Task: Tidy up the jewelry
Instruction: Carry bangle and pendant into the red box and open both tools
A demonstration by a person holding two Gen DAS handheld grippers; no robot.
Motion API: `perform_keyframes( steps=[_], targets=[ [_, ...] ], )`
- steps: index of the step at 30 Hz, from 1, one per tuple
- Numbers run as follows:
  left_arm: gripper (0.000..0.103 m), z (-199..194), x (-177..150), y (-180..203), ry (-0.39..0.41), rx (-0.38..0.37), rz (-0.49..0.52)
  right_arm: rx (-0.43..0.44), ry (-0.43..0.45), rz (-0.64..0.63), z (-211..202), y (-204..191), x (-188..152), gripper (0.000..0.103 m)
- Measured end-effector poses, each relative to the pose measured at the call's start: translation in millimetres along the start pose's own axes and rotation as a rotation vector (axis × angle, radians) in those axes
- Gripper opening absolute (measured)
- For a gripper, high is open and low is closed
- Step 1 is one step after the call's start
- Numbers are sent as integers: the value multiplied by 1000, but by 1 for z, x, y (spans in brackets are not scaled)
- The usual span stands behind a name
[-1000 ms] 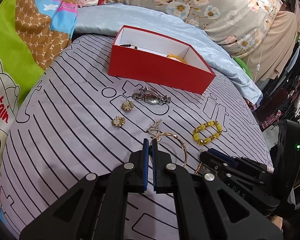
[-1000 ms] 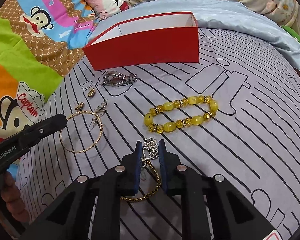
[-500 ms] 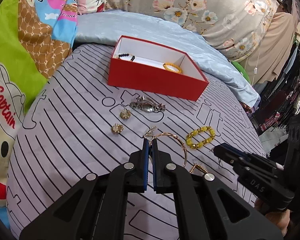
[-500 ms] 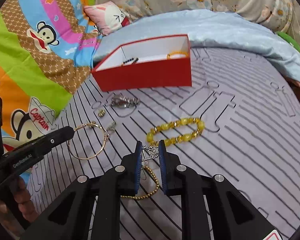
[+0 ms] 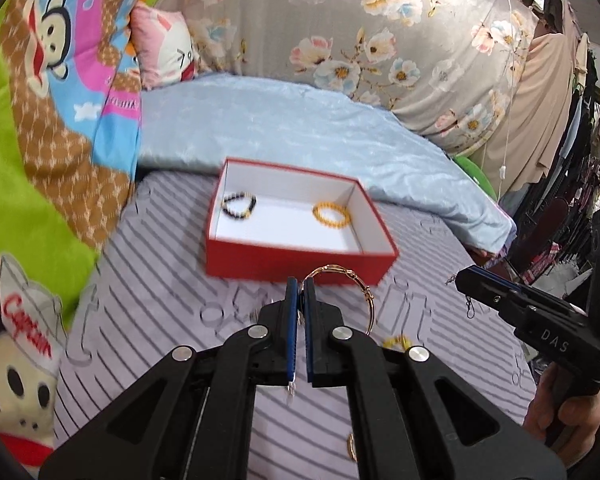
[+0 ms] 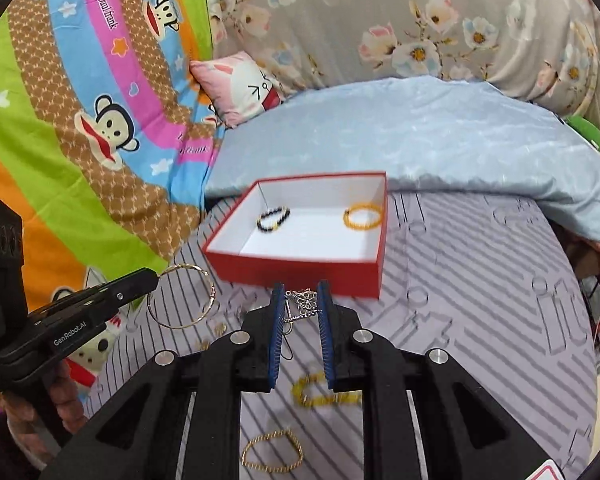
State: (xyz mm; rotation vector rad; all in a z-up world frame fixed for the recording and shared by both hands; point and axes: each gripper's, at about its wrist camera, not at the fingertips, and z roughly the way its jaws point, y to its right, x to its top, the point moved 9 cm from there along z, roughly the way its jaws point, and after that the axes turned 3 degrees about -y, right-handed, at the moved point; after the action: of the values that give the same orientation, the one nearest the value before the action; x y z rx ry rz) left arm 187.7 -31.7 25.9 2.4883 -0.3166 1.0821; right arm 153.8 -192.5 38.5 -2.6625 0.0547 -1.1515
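The left gripper [image 5: 299, 288] is seen raised above the bed with its jaws pressed nearly together on the rim of a thin gold bangle [image 5: 350, 288], which hangs out to the right of the fingertips, clear of the cover. The right gripper [image 6: 300, 304] is also held up in the air, its blue pads [image 6: 277, 320] clamped on a silver filigree piece [image 6: 304, 304] from which a fine chain [image 6: 286, 340] is seen dangling between the fingers. Just beyond both grippers, a red box [image 6: 300, 272] with a white inside is set on the grey striped bedcover [image 6: 480, 300]; a black bead bracelet [image 6: 273, 218] lies in its left part and an orange bead bracelet [image 6: 363, 216] in its right part, well apart from each other. Below the right gripper, a yellow bead bracelet [image 6: 324, 394] and a gold chain loop [image 6: 272, 456] are left on the cover, both blurred. Small gold pieces [image 6: 219, 329] are seen on the cover near the left gripper, too blurred to be told apart. A light blue quilt [image 6: 420, 136] is spread behind the box.
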Motion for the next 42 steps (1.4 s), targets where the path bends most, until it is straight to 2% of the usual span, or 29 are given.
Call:
perform_keyframes(
  steps=[6, 13, 21, 30, 31, 32, 34, 36, 37, 39, 42],
  targets=[
    [2, 27, 53, -10, 58, 32, 11, 15, 17, -9, 37, 9, 55, 15],
    [2, 85, 84, -33, 42, 70, 3, 23, -22, 17, 101, 24, 87, 15],
    [2, 146, 74, -60, -45, 111, -11, 5, -114, 39, 165, 42, 74, 15],
    [2, 170, 65, -69, -82, 117, -11, -19, -141, 33, 188, 49, 65, 17],
    [8, 172, 63, -71, -89, 122, -13, -34, -133, 34, 187, 51, 66, 23],
    [19, 173, 62, -74, -92, 138, -20, -41, -126, 36, 186, 52, 67, 29],
    [19, 171, 61, -77, -91, 130, -31, -48, -109, 40, 179, 54, 69, 31],
    [23, 164, 61, -78, -81, 142, -31, -63, -94, 40, 171, 56, 71, 39],
    [35, 159, 61, -79, -71, 161, -27, -77, -84, 36, 164, 57, 72, 40],
    [36, 149, 60, -78, -56, 166, -24, -95, -71, 31, 153, 59, 72, 46],
    [38, 129, 58, -75, -31, 192, -1, -93, -57, 41, 132, 60, 65, 48]
  ],
)
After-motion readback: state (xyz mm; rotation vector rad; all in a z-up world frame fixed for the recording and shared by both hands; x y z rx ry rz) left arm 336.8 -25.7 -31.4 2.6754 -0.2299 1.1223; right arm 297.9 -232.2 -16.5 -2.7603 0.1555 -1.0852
